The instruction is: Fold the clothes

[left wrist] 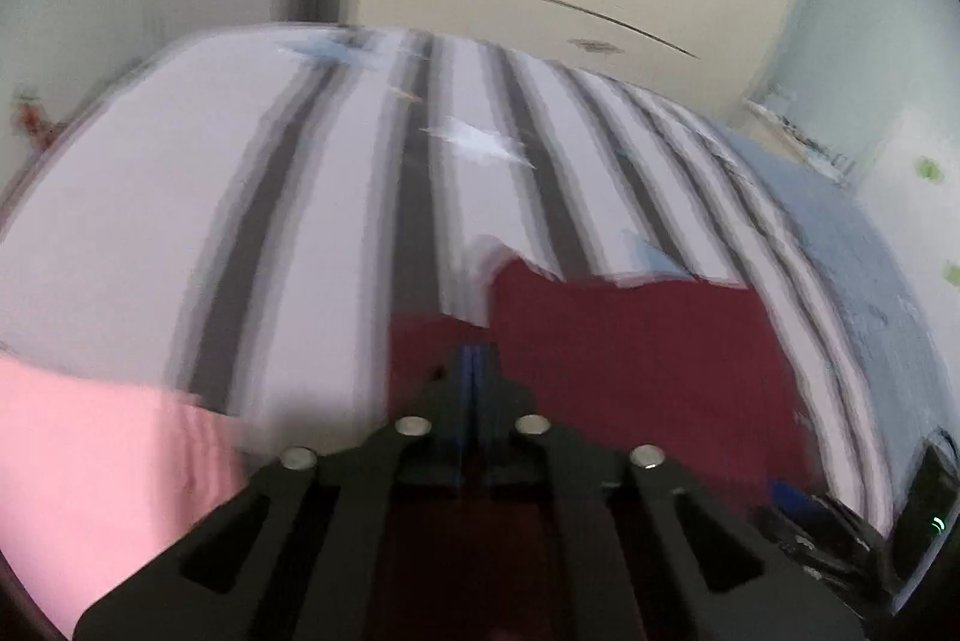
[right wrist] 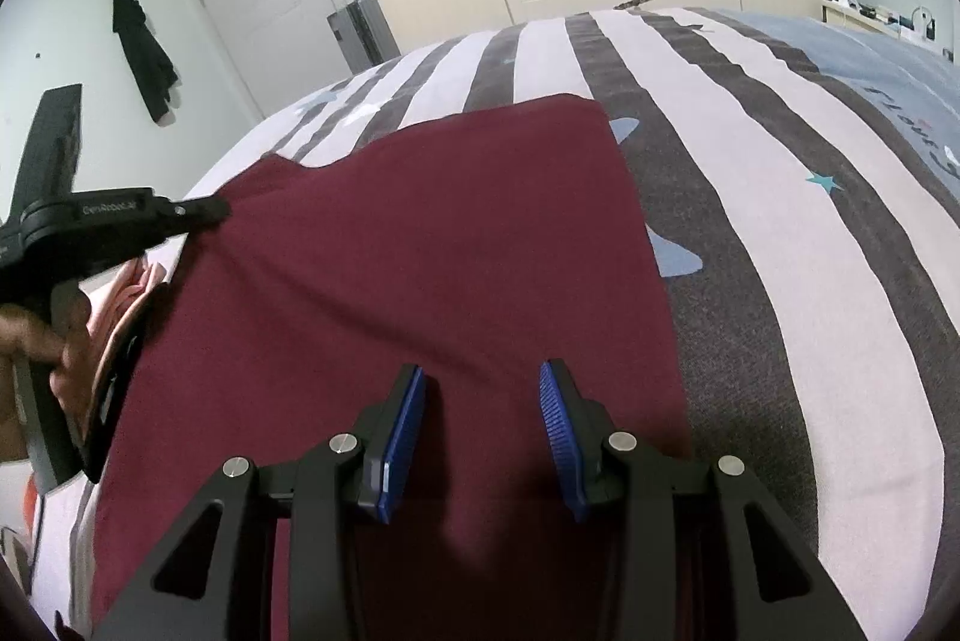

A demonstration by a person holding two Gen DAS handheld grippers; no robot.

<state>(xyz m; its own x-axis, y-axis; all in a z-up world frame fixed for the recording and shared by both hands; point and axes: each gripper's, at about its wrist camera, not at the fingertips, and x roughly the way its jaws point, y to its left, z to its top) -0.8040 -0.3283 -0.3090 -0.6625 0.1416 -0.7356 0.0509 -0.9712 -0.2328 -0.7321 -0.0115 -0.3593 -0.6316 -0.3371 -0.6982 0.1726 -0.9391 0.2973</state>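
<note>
Here the dark maroon knit garment (right wrist: 420, 245) lies spread on the bed's striped grey-and-white cover (right wrist: 750, 149), mostly flat, its far edge straight and its left corner lifted. I judge the cloth soft, light and limp: it will drape and sag from any pinch, and a single layer may slide on the cover. Best holds look like corners or hems, pinched through the full edge so layers do not separate.

My left gripper (right wrist: 219, 209) reaches in from the left, its tip at that raised left corner; in its own blurred view the blue pads (left wrist: 473, 371) are pressed together with maroon fabric around them, so I read it as pinching the garment, tension lines fanning from the tip. The hand (right wrist: 36, 335) holding it sits low at the left margin.

My right gripper (right wrist: 483, 437) hovers over the near part of the garment, pointing forward along it, fingers spread with fabric visible between the pads, gripping nothing.

A pink cloth (left wrist: 90, 461) lies bunched beside the garment's left edge. Whether this is an early or a later fold, I cannot tell.
</note>
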